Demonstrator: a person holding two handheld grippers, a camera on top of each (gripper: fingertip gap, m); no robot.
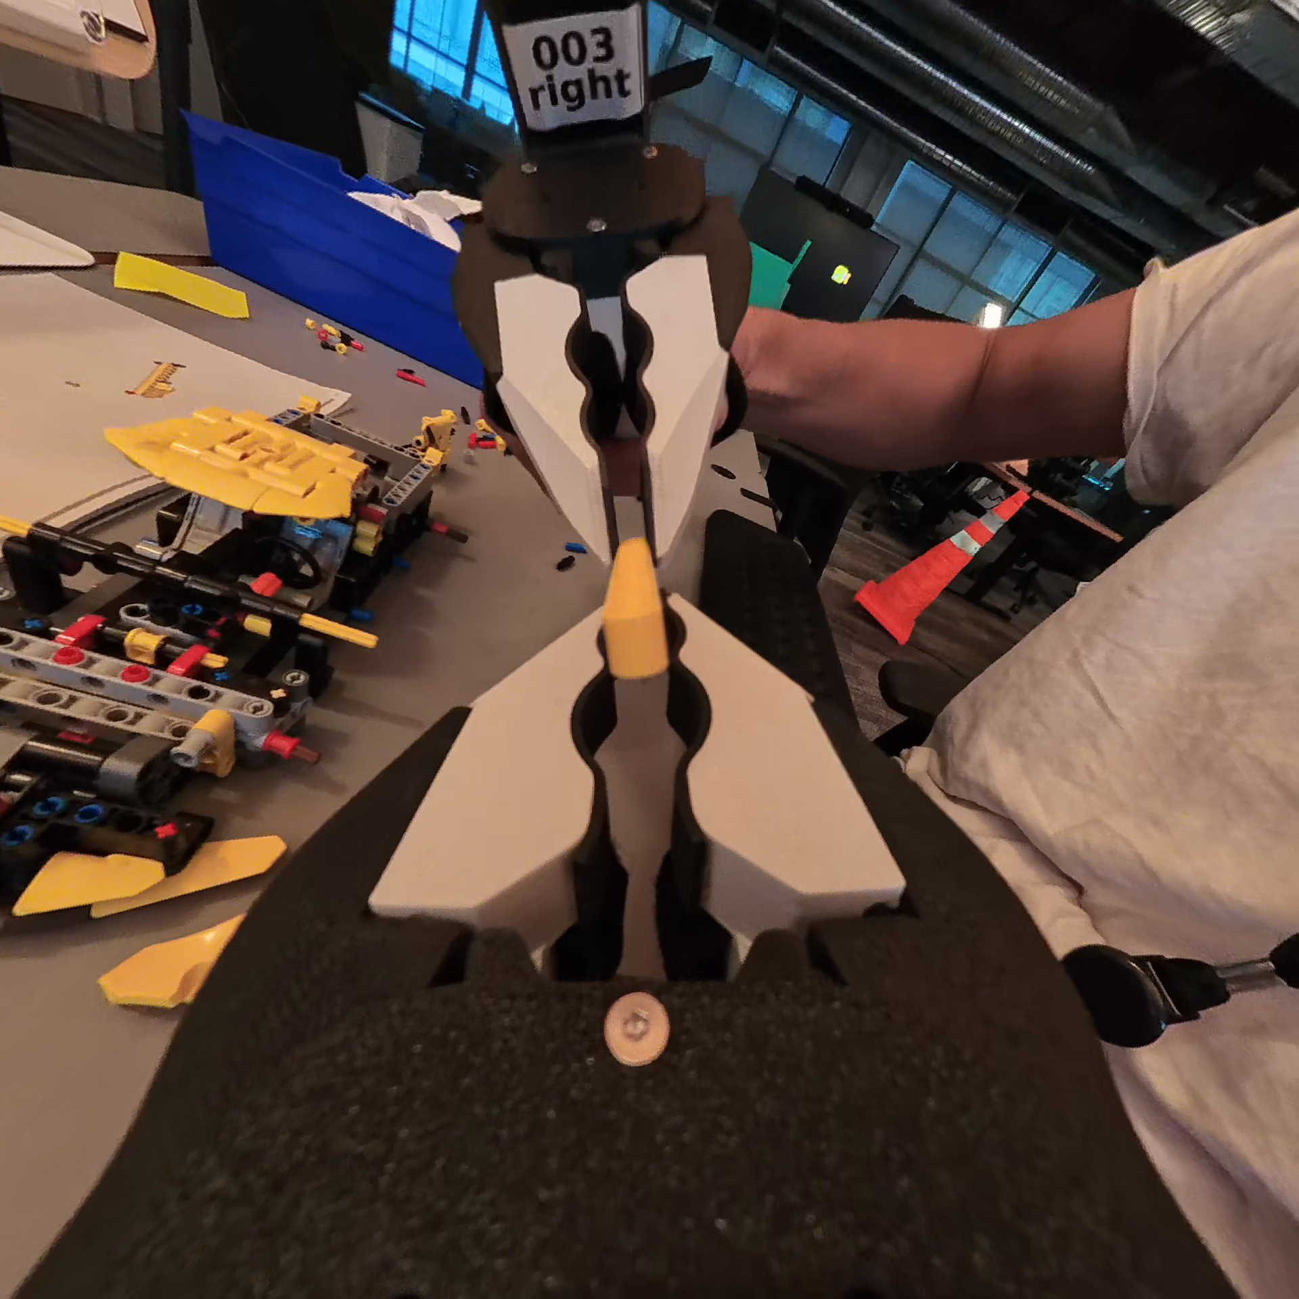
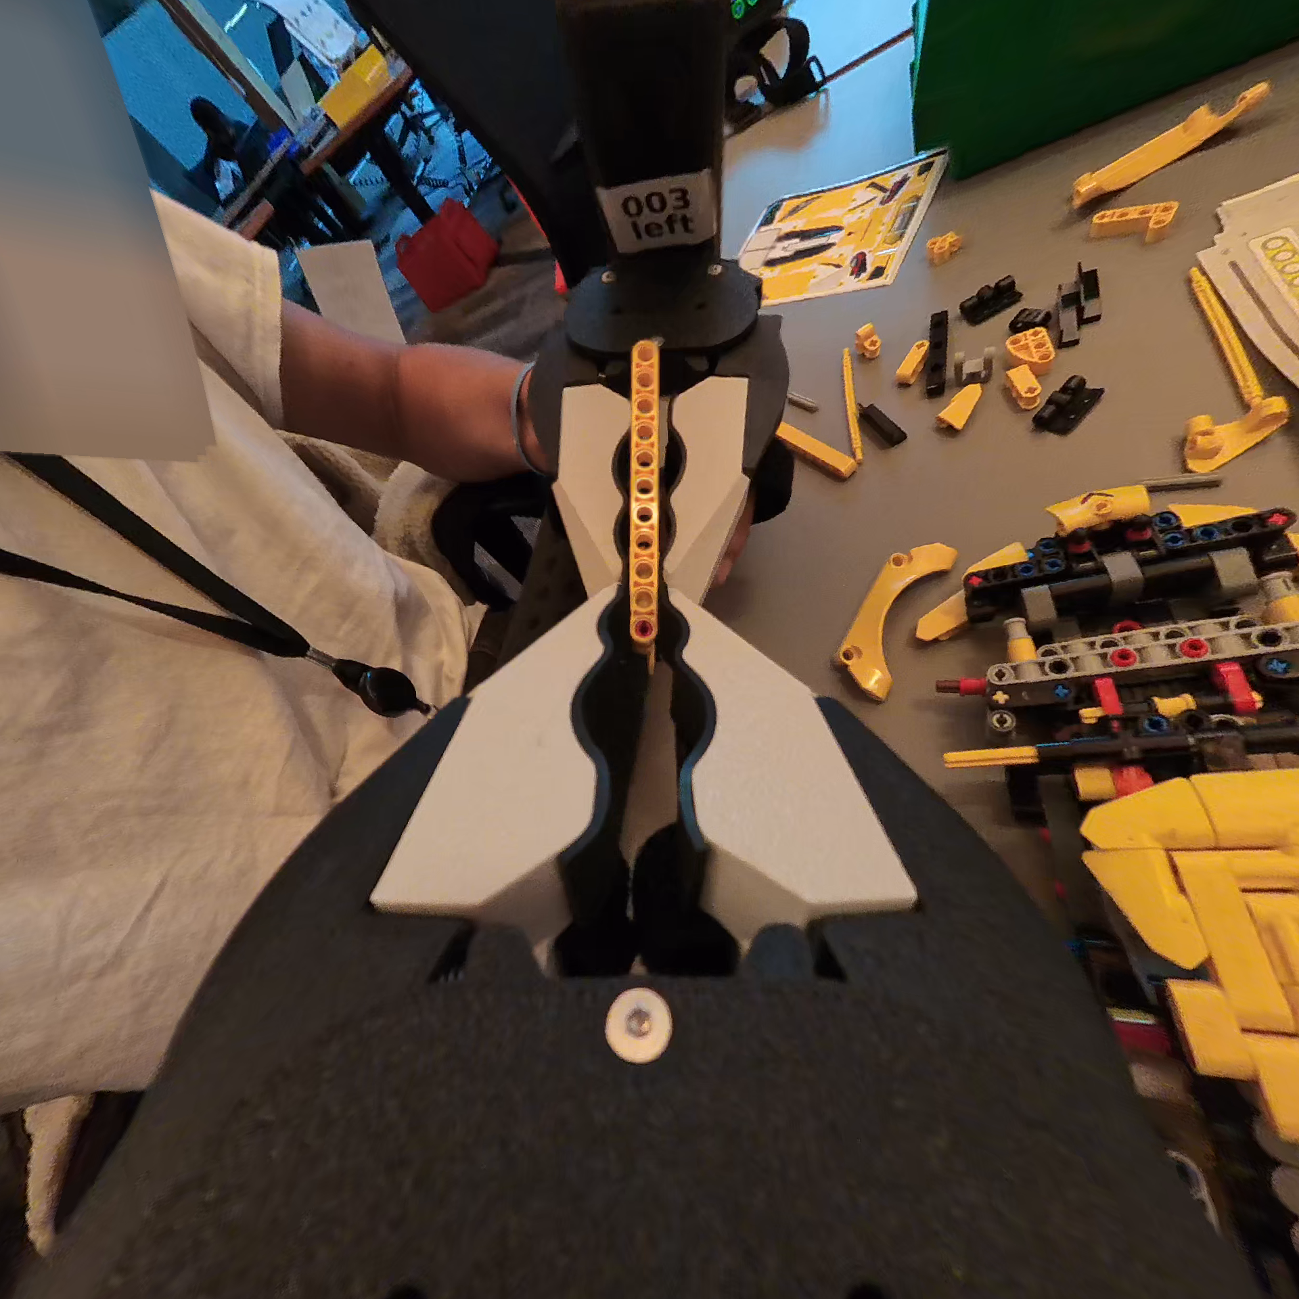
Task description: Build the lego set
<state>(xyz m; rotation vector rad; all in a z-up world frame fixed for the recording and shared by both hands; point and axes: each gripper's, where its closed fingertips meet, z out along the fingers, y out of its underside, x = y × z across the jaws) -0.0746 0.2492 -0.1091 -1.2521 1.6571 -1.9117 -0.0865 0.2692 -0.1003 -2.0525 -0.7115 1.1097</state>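
Note:
A long yellow beam with holes (image 2: 643,478) has a red pin in its near end. It runs between the two grippers, which face each other tip to tip above the table edge. My left gripper (image 1: 636,604) is shut on it; in that view only a blurred yellow edge of the beam (image 1: 636,625) shows. My right gripper (image 2: 643,615) is shut on the beam's near end, and it also shows in the left wrist view (image 1: 632,555). The left gripper also shows in the right wrist view (image 2: 643,580). The half-built yellow and black car (image 1: 211,562) (image 2: 1160,668) sits on the grey table beside them.
Loose yellow and black pieces (image 2: 984,365) and a printed sheet (image 2: 843,225) lie on the table (image 2: 879,506). Yellow panels (image 1: 140,879) lie near the car. A blue bin (image 1: 316,246) and a green box (image 2: 1089,70) stand at the back. The person's white shirt (image 1: 1125,703) is close by. The tips of both grippers are at nearly the same place.

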